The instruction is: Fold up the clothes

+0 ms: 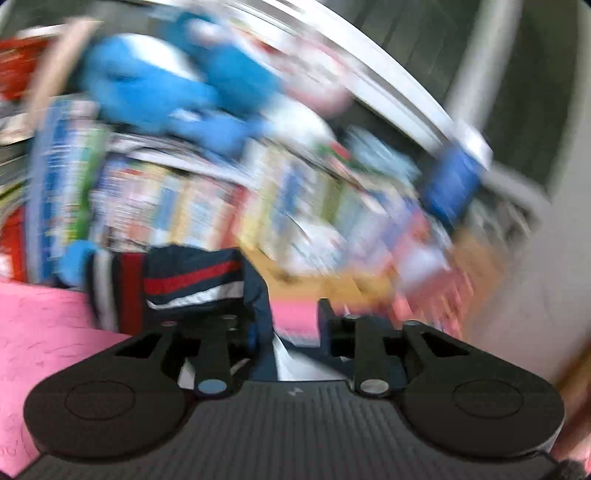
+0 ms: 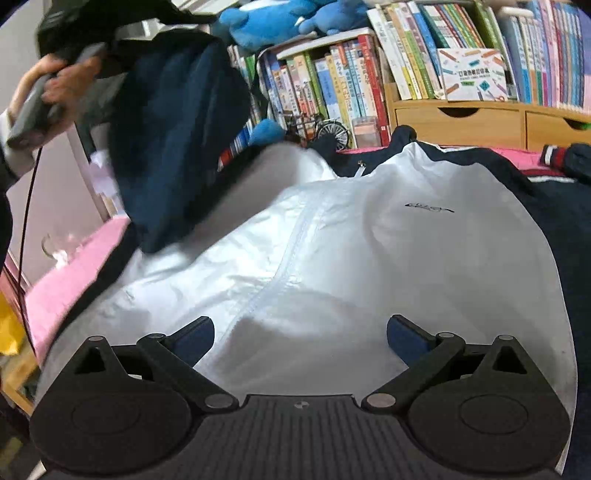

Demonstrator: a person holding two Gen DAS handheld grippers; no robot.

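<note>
A jacket with a white body (image 2: 369, 251) and navy sleeves lies spread on a pink surface (image 2: 62, 280). My right gripper (image 2: 301, 339) hovers just over the white front beside the zip, jaws wide open with nothing between them. My left gripper (image 1: 286, 325) is shut on navy cloth of the left sleeve; its red and white striped cuff (image 1: 192, 280) drapes over the left finger. In the right wrist view that sleeve (image 2: 173, 140) hangs lifted at the upper left, below a hand (image 2: 62, 85) holding the gripper's handle. The other cuff (image 2: 554, 155) lies at the far right.
A bookshelf (image 2: 332, 85) packed with books stands behind the pink surface, with blue plush toys (image 2: 266, 22) on top and wooden drawers (image 2: 461, 122) at the right. A small model bicycle (image 2: 325, 129) stands by the books. The left wrist view is heavily blurred.
</note>
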